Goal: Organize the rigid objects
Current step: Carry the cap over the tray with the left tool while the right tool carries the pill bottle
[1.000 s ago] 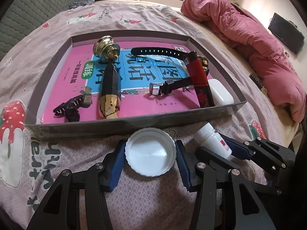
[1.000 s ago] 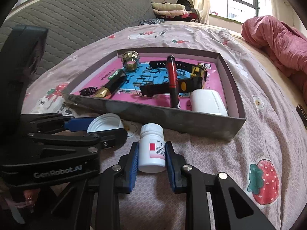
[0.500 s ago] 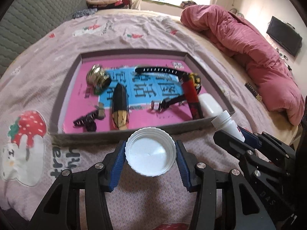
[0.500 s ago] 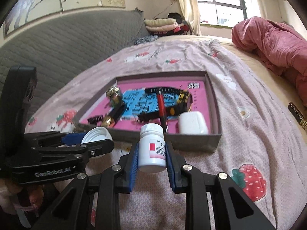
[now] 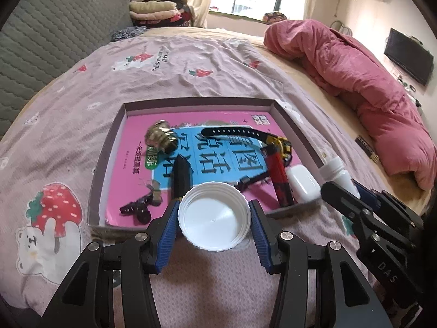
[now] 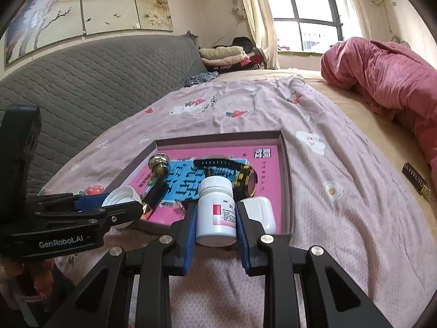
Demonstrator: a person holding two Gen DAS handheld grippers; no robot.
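We've lifted both items off the bed since a second ago: left gripper (image 5: pixel 214 225) clamps the white lid (image 5: pixel 214 217), right gripper (image 6: pixel 215 222) clamps the pill bottle (image 6: pixel 216 211). Both hang above the tray's (image 5: pixel 109 147) near edge. Drop-in comes next, we reckon.

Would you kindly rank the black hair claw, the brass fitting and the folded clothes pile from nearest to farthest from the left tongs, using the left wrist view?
1. Black hair claw, tray's near left corner, just beyond the left tongs.
2. Brass fitting, tray's far left.
3. Folded clothes pile, by the window.

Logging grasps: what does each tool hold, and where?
Left tool grips the white cap by its ribbed rim; right tool grips the white pill bottle by its body sides.
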